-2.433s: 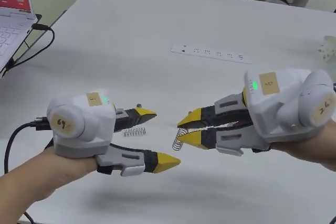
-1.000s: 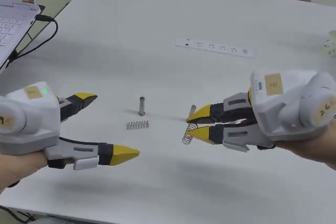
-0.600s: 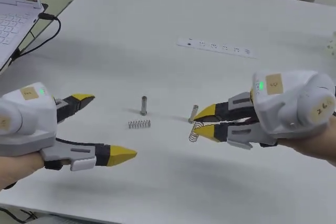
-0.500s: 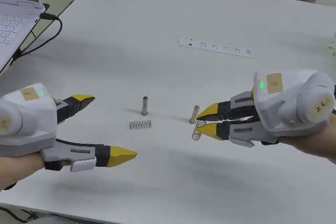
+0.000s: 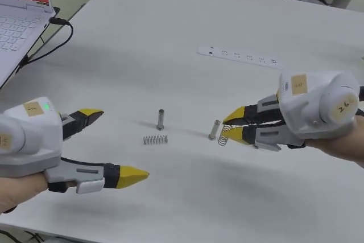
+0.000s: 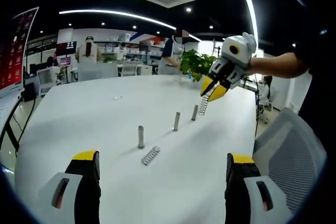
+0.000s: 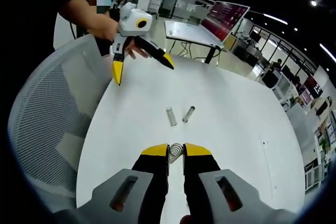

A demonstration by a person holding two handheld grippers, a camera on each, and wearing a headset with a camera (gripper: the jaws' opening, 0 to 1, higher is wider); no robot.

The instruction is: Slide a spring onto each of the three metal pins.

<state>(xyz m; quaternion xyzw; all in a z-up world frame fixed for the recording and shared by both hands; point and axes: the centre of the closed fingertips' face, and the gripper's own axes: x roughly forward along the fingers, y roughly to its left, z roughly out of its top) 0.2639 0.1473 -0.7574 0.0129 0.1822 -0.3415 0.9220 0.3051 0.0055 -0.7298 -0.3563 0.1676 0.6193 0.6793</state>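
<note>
Evidently, in the head view the right gripper [image 5: 231, 127] was held with its jaws pinched almost together on a spring [image 5: 223, 138]. The spring hung tilted just beside a pin [image 5: 215, 130], not yet over its top. A second pin [image 5: 161, 119] stood bare to the left, with a loose spring [image 5: 155, 139] lying near its foot on the table [image 5: 170, 44]. The left gripper [image 5: 119, 143] was spread wide and empty, apart from both.

In the left gripper view, three pins [image 6: 176, 121] were counted, all bare, and the held spring's lower end was seen close to the farthest one.

In the right gripper view, the spring [image 7: 177, 148] was seen clamped between the tips near one end.

With so short a hold, the spring could be swung off line and the pin's top missed. The pin, if merely standing loose, could be knocked over by a sideways nudge. The spring could also be flicked out if squeezed harder.
</note>
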